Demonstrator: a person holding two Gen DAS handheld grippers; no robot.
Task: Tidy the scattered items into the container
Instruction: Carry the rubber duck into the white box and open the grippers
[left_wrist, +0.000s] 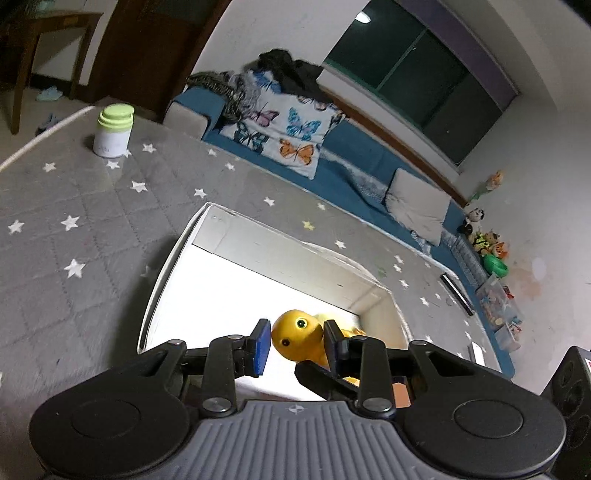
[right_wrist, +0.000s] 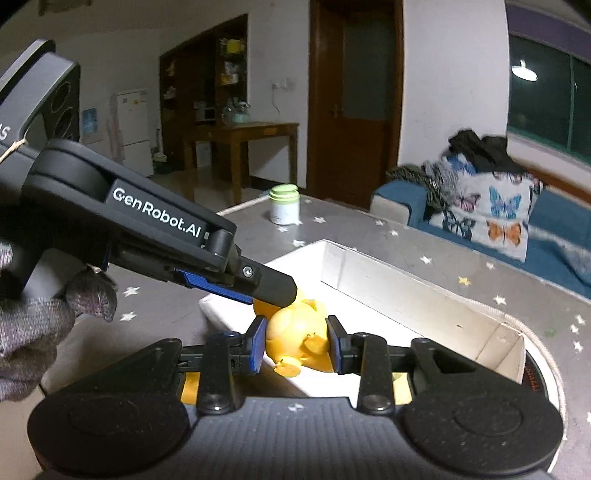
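Observation:
A yellow rubber duck toy (left_wrist: 297, 334) hangs over the open white box (left_wrist: 207, 236) on the grey star-patterned mat. My left gripper (left_wrist: 296, 345) brackets the duck's head; its right pad touches, the left pad stands just off. In the right wrist view my right gripper (right_wrist: 296, 345) is shut on the duck's body (right_wrist: 297, 341), both blue pads pressed against it. The left gripper's fingers (right_wrist: 273, 286) reach in from the upper left onto the duck's head. The white box (right_wrist: 406, 291) lies below and behind the duck.
A white jar with a green lid (left_wrist: 112, 131) stands on the mat's far edge; it also shows in the right wrist view (right_wrist: 283, 205). A blue sofa (left_wrist: 354, 173) with a butterfly cushion borders the mat. A gloved hand (right_wrist: 44, 325) holds the left gripper.

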